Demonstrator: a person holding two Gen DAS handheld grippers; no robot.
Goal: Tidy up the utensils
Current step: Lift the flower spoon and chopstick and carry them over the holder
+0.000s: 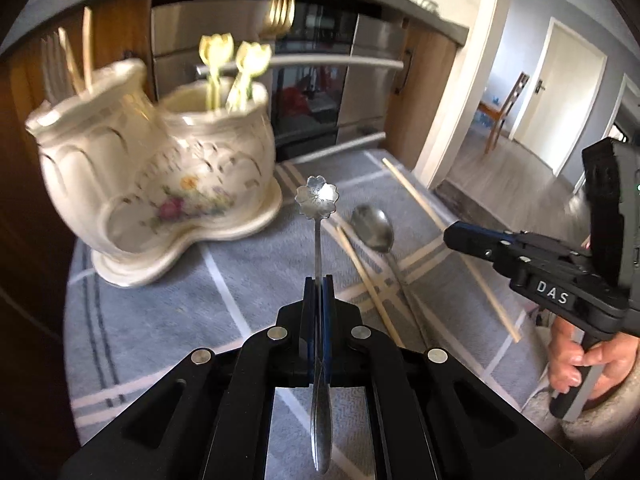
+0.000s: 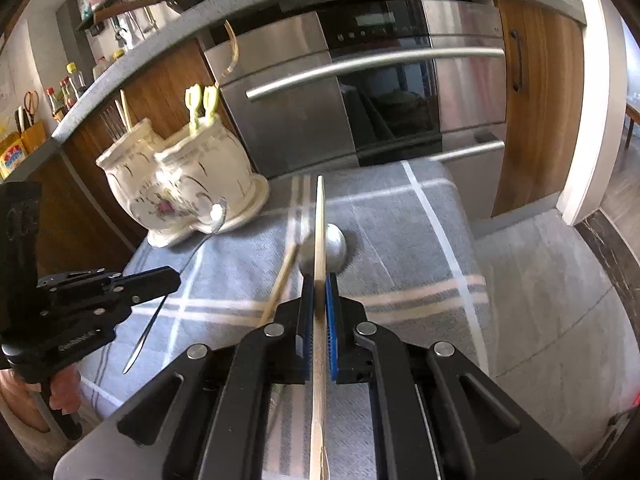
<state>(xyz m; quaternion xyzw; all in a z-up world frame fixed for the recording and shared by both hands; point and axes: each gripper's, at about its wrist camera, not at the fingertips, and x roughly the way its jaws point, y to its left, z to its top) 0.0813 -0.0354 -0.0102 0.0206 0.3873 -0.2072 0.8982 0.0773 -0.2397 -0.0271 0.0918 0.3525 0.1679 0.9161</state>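
Note:
My left gripper (image 1: 318, 285) is shut on a small silver spoon with a flower-shaped end (image 1: 317, 197), held above the table, right of the cream ceramic utensil holder (image 1: 160, 184). The holder has two cups with forks, chopsticks and yellow tulip spoons in them. My right gripper (image 2: 319, 284) is shut on a wooden chopstick (image 2: 319, 232), lifted over the table. A second chopstick (image 2: 282, 280) and a large silver spoon (image 2: 336, 244) lie on the cloth beneath. The holder shows in the right wrist view (image 2: 180, 184) at far left.
A grey checked tablecloth (image 1: 168, 320) covers the table. A steel oven (image 2: 380, 92) and wooden cabinets stand behind it. The left gripper (image 2: 120, 284) shows at left in the right wrist view; the right gripper (image 1: 452, 236) at right in the left wrist view.

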